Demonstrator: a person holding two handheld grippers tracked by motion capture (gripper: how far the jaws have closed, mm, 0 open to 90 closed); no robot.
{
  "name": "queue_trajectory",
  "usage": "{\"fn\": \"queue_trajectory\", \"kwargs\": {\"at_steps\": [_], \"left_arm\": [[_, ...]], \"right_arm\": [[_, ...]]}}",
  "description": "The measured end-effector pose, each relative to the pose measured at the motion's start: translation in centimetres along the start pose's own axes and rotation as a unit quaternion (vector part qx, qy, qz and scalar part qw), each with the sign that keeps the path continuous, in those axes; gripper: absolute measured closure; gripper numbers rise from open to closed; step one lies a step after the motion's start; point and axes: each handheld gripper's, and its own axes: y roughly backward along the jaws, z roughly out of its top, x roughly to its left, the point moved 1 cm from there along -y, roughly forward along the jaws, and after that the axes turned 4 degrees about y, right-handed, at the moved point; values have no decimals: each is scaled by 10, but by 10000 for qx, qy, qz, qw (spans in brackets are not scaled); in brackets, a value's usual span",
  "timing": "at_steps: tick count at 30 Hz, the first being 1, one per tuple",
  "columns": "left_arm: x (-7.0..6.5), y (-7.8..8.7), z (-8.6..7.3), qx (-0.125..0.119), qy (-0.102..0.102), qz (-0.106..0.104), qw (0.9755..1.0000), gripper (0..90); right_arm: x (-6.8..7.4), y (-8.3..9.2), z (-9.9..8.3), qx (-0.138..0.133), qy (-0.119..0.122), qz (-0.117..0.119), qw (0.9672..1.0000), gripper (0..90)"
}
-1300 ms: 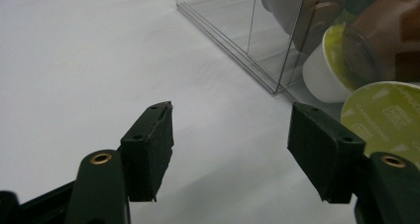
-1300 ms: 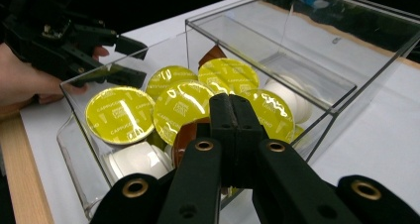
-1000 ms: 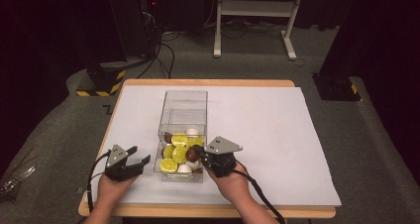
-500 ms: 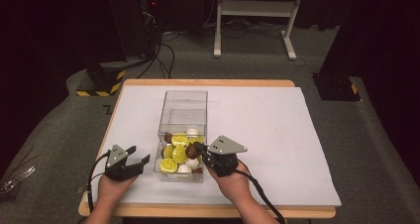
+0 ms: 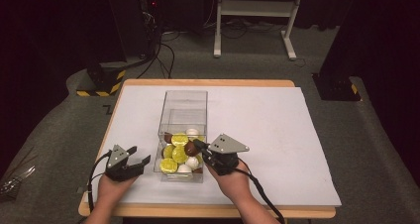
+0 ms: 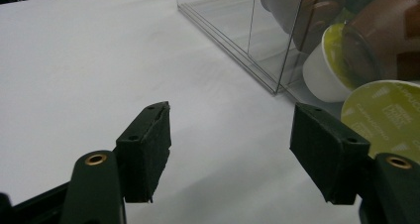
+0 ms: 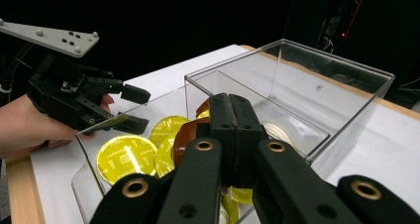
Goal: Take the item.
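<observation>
Capsules (image 5: 179, 154) in clear box (image 5: 182, 105), right tongs (image 5: 196, 143) closed above them, left tongs (image 5: 138, 154) beside box

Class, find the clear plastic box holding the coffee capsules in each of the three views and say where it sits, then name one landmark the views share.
High view: the clear plastic box stands left of centre on the white sheet, between the two grippers.
Left gripper view: its corner and wall fill the upper right.
Right gripper view: it spreads across the centre and right, beyond the shut fingers.
Shared landmark: the yellow-lidded capsules at the box's near end.
</observation>
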Motion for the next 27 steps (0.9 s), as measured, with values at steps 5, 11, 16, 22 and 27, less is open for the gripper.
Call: {"fn": "queue_trajectory", "kwargs": {"at_steps": [5, 11, 16, 22, 27], "left_arm": [[-1, -1, -1, -11, -56, -15, 10000, 340], [-2, -1, -1, -26, -25, -8, 10000, 337], [-1, -1, -1, -1, -50, -12, 10000, 333], [-2, -1, -1, -14, -37, -6, 10000, 331], [-2, -1, -1, -28, -37, 11, 10000, 329]], "right_arm": [[-1, 2, 3, -67, 15, -17, 10000, 900], [-2, 6, 8, -170, 29, -54, 9998, 900], [-3, 8, 11, -205, 58, -73, 9997, 900], [-7, 11, 14, -237, 62, -108, 9996, 900], [-10, 13, 15, -248, 49, -158, 9996, 900]]}}
